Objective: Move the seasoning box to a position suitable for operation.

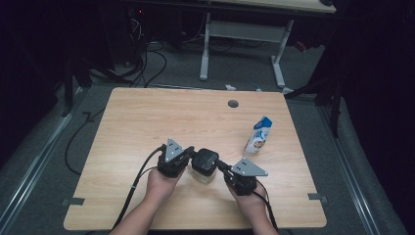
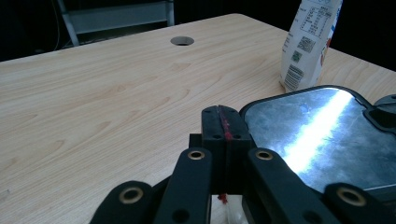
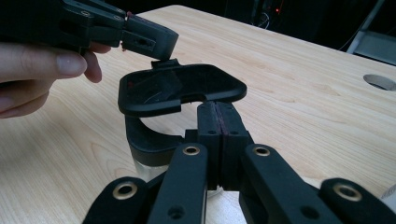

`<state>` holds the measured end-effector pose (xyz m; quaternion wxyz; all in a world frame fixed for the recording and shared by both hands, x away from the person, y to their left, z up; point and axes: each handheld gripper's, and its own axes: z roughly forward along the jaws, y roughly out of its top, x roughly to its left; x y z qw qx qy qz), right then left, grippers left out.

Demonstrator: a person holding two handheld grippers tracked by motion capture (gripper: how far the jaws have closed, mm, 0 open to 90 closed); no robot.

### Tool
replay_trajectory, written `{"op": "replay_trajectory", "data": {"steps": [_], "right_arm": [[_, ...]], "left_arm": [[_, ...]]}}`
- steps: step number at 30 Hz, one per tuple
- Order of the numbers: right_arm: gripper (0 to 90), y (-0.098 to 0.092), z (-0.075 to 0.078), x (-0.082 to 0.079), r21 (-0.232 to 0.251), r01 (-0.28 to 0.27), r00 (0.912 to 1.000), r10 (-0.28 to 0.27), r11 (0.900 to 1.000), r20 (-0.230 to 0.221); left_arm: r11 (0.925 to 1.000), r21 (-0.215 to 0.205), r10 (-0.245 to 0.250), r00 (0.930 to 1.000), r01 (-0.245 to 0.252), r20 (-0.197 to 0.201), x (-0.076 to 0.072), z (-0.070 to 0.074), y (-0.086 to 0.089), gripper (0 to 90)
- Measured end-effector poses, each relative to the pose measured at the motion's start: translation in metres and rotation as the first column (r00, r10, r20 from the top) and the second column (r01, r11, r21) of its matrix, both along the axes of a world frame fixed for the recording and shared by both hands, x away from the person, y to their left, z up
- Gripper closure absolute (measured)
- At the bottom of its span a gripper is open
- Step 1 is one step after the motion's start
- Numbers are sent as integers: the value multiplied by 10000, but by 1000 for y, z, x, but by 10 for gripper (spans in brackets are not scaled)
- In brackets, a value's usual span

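Note:
A small clear container with a black lid stands near the table's front edge, between my two grippers. My left gripper is shut, its tips at the lid's left side. Its own view has the shut jaws beside the glossy lid. My right gripper is shut too, its tips against the near edge of the lid, which sits tilted up off the container's black rim. The left gripper hovers just above a small tab on the lid. I cannot tell whether either pinches the lid.
A blue-and-white carton stands upright to the right of the container, also seen close by. The wooden table has a round cable hole near its far edge. Beyond it are a dark floor, cables and a white desk frame.

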<state>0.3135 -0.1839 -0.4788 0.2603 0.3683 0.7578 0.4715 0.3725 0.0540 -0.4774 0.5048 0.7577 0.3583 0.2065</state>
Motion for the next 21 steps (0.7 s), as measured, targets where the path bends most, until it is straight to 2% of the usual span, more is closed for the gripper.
{"op": "replay_trajectory", "data": {"steps": [21], "right_arm": [[894,5,-2,4,-35,-178,9998,178,9998,-30]], "left_arm": [[10000,-93,-7,10000,6,-30,0,-1,1,900]]}}
